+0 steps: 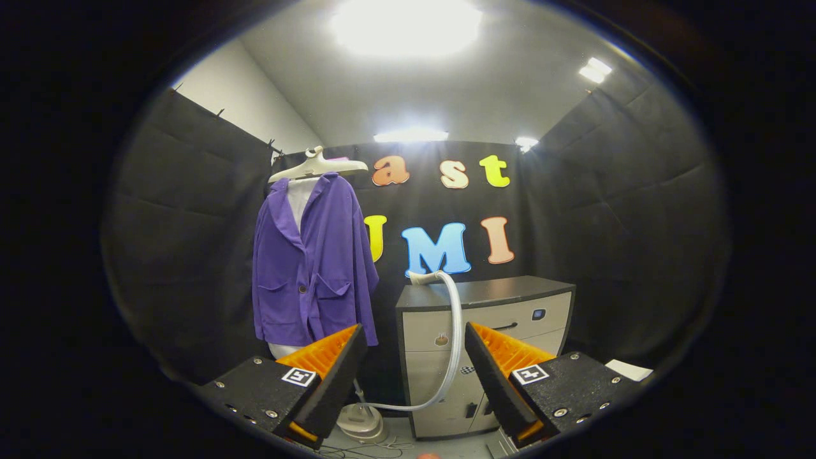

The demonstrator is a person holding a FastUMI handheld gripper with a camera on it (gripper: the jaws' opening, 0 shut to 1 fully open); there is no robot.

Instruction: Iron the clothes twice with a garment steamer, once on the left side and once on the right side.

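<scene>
A purple jacket hangs on a white hanger on a stand, beyond my left finger, its front facing me. The steamer's white head rests on top of a grey cabinet, straight ahead beyond the fingers. Its pale hose drops down the cabinet front and curves along the floor to the steamer base under the jacket. My gripper is open, with nothing between its fingers, and stands well short of both the steamer head and the jacket.
The grey cabinet has drawers on its front and stands against the back cloth wall, right of the jacket. Black cloth walls close in on the left and right. A white sheet lies low at the right, past my right finger. Thin cables run over the floor.
</scene>
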